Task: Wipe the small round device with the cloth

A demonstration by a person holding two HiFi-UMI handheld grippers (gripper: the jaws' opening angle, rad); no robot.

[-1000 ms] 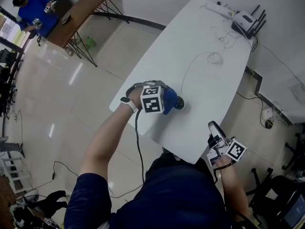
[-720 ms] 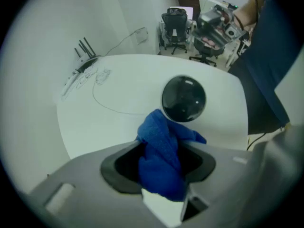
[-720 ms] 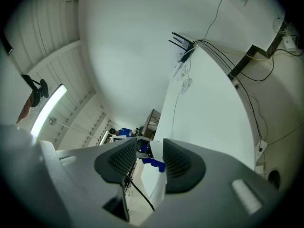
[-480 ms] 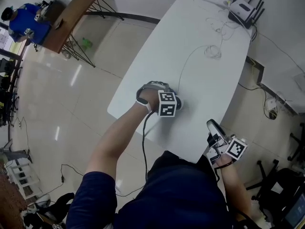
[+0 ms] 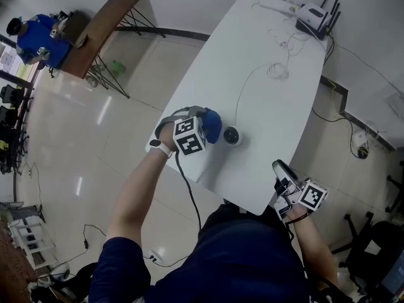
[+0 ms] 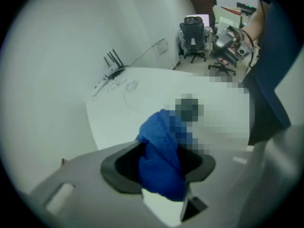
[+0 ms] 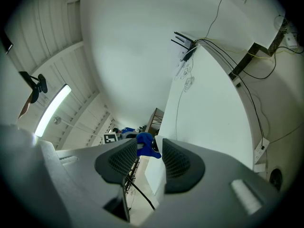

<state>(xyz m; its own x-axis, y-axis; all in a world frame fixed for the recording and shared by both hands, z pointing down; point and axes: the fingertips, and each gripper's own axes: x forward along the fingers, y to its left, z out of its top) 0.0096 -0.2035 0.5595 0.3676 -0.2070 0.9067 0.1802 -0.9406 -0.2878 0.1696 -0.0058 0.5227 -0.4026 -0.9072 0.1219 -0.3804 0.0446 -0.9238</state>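
I judge the wipe under way. The left gripper [image 6: 159, 169] has its jaws pinching the cloth [image 5: 212, 125], just beside the device [image 5: 231, 136] on the table [image 5: 278, 106]. The right gripper [image 7: 151, 161] has its jaws spread and empty, off the table edge. Next move: press the cloth onto the device.

We take this for an office. A long white tabletop [image 5: 278, 118] carries a router [image 5: 314, 12] and loose cables [image 5: 278, 71]. Across the glossy tiled floor [image 5: 76, 137], a person [image 5: 36, 35] sits at a wooden desk [image 5: 107, 21]. A swivel chair [image 6: 192, 32] stands further off, and cables run along the wall to a socket [image 7: 262, 148].
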